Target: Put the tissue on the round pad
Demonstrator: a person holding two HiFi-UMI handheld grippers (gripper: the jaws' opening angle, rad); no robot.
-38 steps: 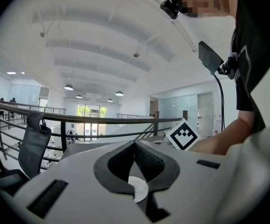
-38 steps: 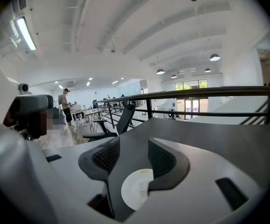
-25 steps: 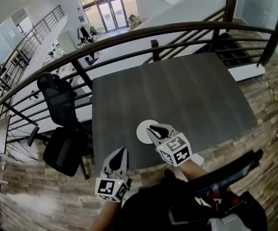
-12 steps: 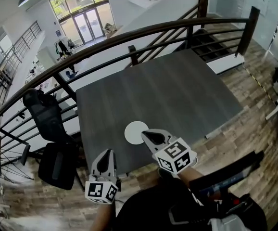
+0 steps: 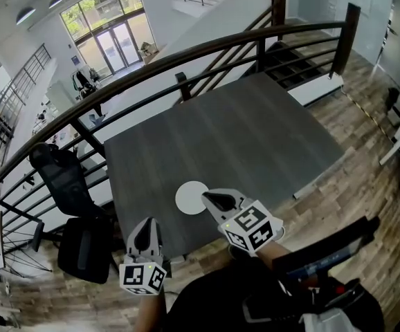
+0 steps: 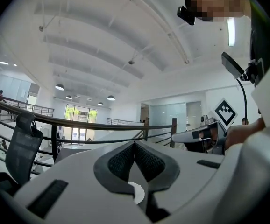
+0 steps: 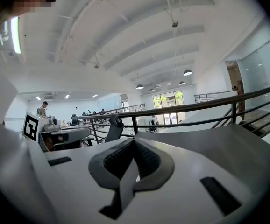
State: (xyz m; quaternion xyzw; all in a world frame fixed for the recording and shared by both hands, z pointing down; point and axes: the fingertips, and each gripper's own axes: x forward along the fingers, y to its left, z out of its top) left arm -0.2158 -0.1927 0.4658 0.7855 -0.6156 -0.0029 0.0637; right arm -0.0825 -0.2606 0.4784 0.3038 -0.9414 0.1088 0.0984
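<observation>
Though both pairs of fingers were pressed together on nothing, the right gripper (image 5: pixel 209 199) was nearer, its tips at the right edge of the round pad (image 5: pixel 188 198) on the worktop (image 5: pixel 255 137); the left gripper (image 5: pixel 144 232) hung off the worktop's near edge. No tissue showed anywhere; only the left gripper view caught a white sliver, likely the pad, below its fingers
</observation>
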